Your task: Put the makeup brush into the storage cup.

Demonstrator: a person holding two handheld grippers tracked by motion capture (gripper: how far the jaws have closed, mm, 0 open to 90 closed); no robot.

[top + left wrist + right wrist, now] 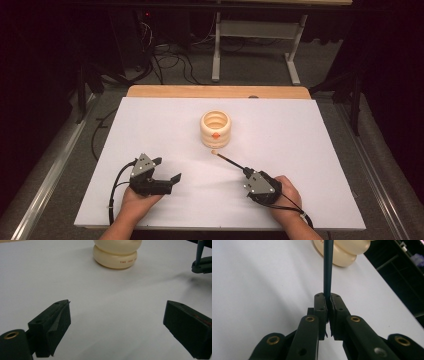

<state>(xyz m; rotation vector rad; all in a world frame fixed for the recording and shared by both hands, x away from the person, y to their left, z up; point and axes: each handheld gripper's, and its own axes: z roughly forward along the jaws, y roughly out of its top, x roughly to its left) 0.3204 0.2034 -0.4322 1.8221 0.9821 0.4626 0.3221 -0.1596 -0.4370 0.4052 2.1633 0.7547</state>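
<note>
White board (165,135) covers the table, with a strip of bare wood (220,91) along its far edge and a dim floor of cables and a metal desk frame (255,45) beyond. Taking the cream ribbed pot (215,129) near the middle of the board as the landmark, the thing in hand is a thin dark stick (231,161) with a pale tip. It lies on the near right side of the pot, its pale tip just short of the pot's base and its length slanting back toward the person. The right gripper (248,173) has the stick's near end pinched: in the right gripper view the two black jaws are drawn together on the stick (327,267), which runs straight up from between them toward the pot (344,251). Whether the pale tip touches the pot cannot be told. The pot stands upright with its mouth open, a small orange mark on its near face, and a line of small print on its lowest ring in the left gripper view (116,253).

Farther out, the left gripper (166,169) rests on the near left side of the pot, well apart from it, with the left hand (138,202) behind it. Its jaws stand wide apart with bare white board between them, holding nothing. The right hand (286,195) sits behind its gripper, near the board's front edge.
</note>
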